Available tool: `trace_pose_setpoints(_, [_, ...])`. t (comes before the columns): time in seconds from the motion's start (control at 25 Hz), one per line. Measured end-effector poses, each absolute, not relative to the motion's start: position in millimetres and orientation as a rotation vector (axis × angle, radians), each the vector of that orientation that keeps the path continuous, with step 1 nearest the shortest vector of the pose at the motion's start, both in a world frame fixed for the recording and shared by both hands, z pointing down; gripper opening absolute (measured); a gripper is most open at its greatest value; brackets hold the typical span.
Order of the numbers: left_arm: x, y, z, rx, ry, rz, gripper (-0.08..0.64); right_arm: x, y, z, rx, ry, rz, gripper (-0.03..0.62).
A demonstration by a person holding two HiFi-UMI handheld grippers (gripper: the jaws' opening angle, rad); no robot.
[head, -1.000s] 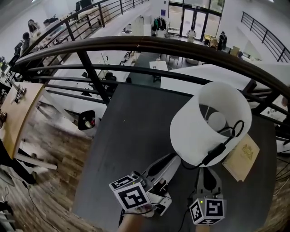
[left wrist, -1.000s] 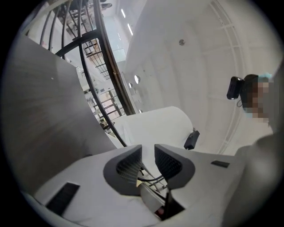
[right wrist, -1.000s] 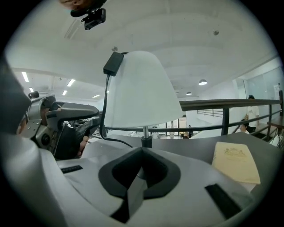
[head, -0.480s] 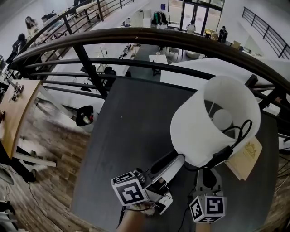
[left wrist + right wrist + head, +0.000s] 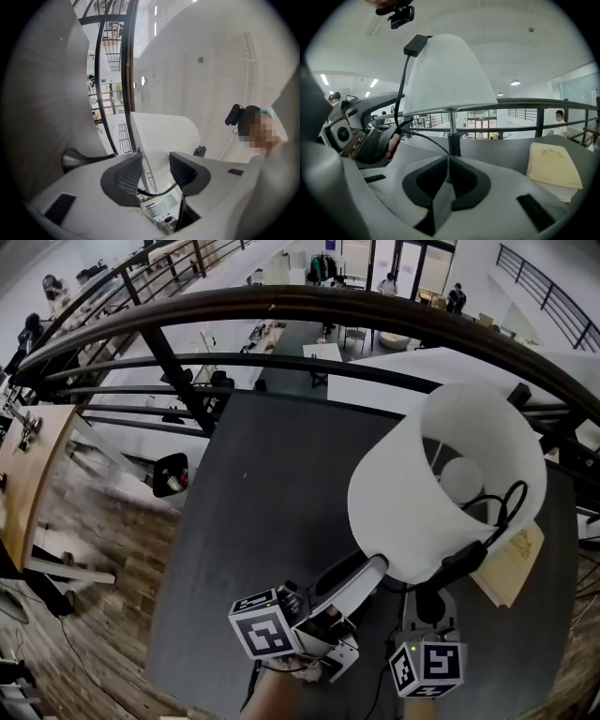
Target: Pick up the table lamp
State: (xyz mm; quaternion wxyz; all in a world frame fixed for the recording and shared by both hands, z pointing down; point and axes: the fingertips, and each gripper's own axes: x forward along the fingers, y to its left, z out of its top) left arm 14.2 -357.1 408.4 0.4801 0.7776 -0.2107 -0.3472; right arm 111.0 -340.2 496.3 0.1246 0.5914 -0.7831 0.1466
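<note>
The table lamp has a white shade point(image 5: 441, 484) and a thin stem with a black cord point(image 5: 480, 538) hanging down its side. My right gripper point(image 5: 427, 601) sits under the shade. In the right gripper view its jaws point(image 5: 449, 176) pinch the stem and are opening slightly. My left gripper point(image 5: 370, 566) points at the shade's lower left edge. Its jaws point(image 5: 154, 171) stand open, with the cord point(image 5: 157, 192) and the shade point(image 5: 164, 136) beyond them and nothing pressed. The dark flared base point(image 5: 75, 160) lies close to the table; I cannot tell whether it touches.
The dark grey table point(image 5: 272, 493) stretches left of the lamp. A tan booklet point(image 5: 511, 563) lies at the right, close to the shade. A black curved railing point(image 5: 281, 315) runs along the table's far edge, with a lower floor beyond it.
The shade now sits a little further right and looks larger in the head view. Both grippers stay about where they were under it.
</note>
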Motion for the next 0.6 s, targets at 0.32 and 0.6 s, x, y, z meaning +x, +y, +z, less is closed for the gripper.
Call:
trace_pose_setpoints(0.32, [9.6,-357.4,406.0,1.865,-0.453,-0.960,0.144,108.4,-341.5,504.1,1.715,-2.284,0.432,0.026])
trace_pose_setpoints(0.6, [10.7,-358.5,408.7,1.828,-0.445,-1.004,0.126,113.0,-345.1,506.8,1.718,-2.284,0.428,0.026])
